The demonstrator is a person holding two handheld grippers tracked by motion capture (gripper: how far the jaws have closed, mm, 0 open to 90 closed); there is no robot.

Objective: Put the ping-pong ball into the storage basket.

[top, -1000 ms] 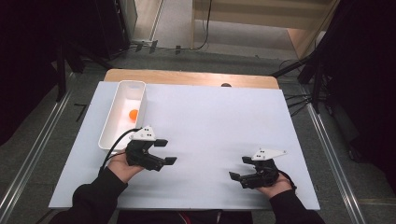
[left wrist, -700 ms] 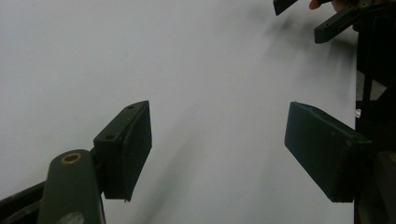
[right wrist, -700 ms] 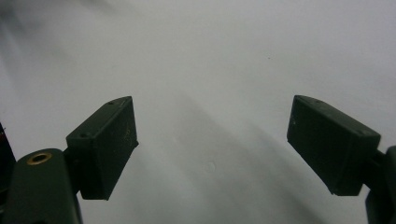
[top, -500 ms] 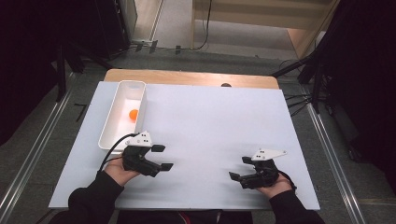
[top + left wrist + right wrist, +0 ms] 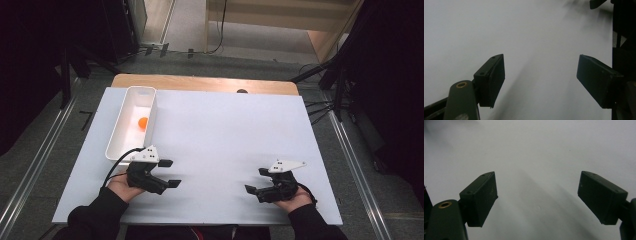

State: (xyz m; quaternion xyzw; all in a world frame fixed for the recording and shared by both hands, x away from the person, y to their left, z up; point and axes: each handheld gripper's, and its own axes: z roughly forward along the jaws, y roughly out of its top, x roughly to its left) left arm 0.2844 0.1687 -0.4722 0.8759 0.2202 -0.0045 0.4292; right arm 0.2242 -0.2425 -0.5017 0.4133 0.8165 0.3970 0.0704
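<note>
L gripper point(image 5: 167, 173) sits near the front-left corner of the tabletop point(image 5: 225, 130), held in the person's left hand point(image 5: 120, 186), jaws pointing toward the right edge. Jaws apart w/ nothing between them — in the left gripper view point(image 5: 540, 75) just bare white surface shows in the gap. A black cable loops from its body back over the front-left area. The grey plate on top lies just off the near end of the bin point(image 5: 120, 131).

R gripper point(image 5: 257, 181) is near the front-right corner, in the right hand point(image 5: 292, 197), jaws pointing toward the left edge, so the 2 grippers face each other across the front of the tabletop, well apart. Its jaws also stand apart, empty; the right gripper view point(image 5: 537, 197) shows plain white surface between the 2 pads.

Bin: white, long, narrow, along the left edge, running from the back-left corner toward the front. Inside it, about mid-length, rests 1 small orange ball point(image 5: 143, 122), close to the wall on the bin's inner side. Ball is apart from both grippers — L is the nearer one.

Tabletop is white w/ a wooden strip point(image 5: 205, 84) showing along the back edge.
</note>
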